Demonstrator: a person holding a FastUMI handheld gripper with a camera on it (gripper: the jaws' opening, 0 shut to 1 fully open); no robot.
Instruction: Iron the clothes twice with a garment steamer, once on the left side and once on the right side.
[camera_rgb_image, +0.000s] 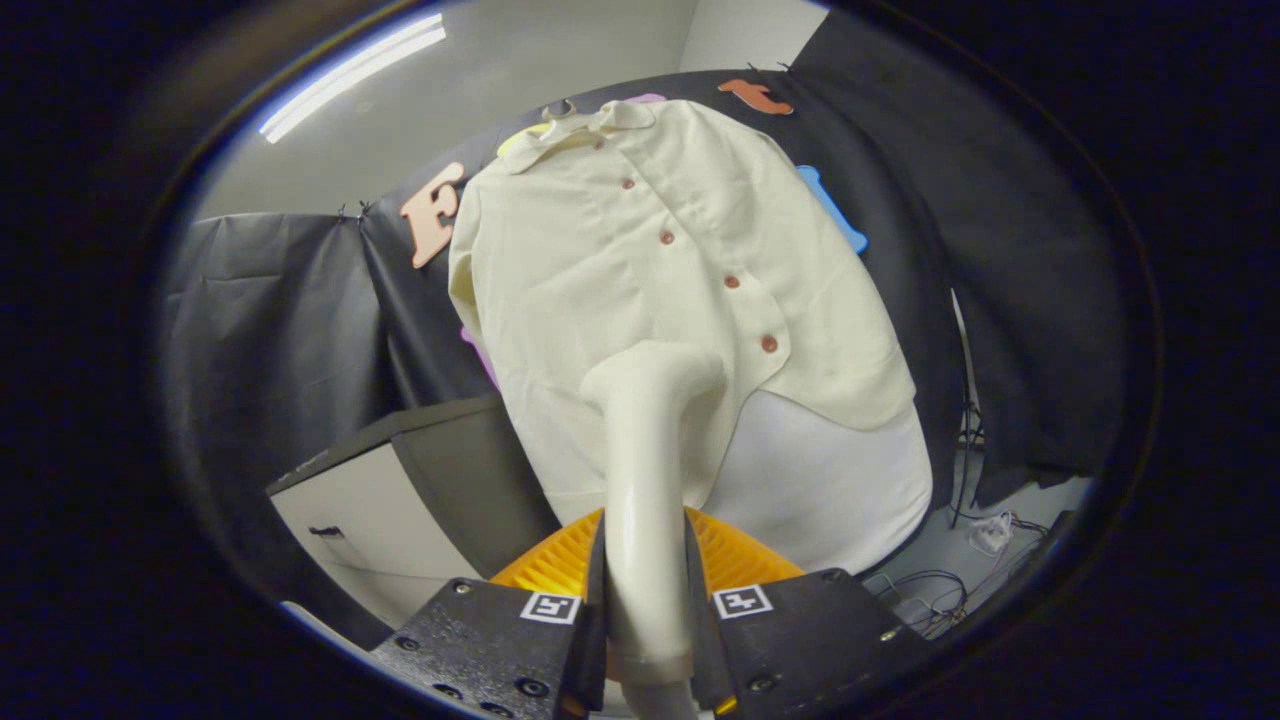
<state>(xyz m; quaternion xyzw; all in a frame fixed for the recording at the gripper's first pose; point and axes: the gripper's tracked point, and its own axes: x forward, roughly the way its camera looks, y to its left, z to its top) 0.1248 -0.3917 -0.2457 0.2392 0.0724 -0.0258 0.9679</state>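
**Steamer held at the lower part of the shirt**

The tongs (645, 620) are clamped on the cream handle of the steamer (645, 450), one finger pressing each side. The handle runs straight ahead toward 12 o'clock, and the steamer's head bends to about 1 o'clock, at or just off the cloth; contact cannot be told. Beyond hangs the shirt (610, 270), pale cream with reddish buttons (731, 282) running from 12 toward 1 o'clock, over a white board or form (830, 480). A grey cabinet (400, 490) stands at 9 o'clock, cables (940, 590) on the floor at 3.

This looks like a pass low on one panel, beside the buttons. Next move, likely: draw the head steadily along that side, then go to the other.
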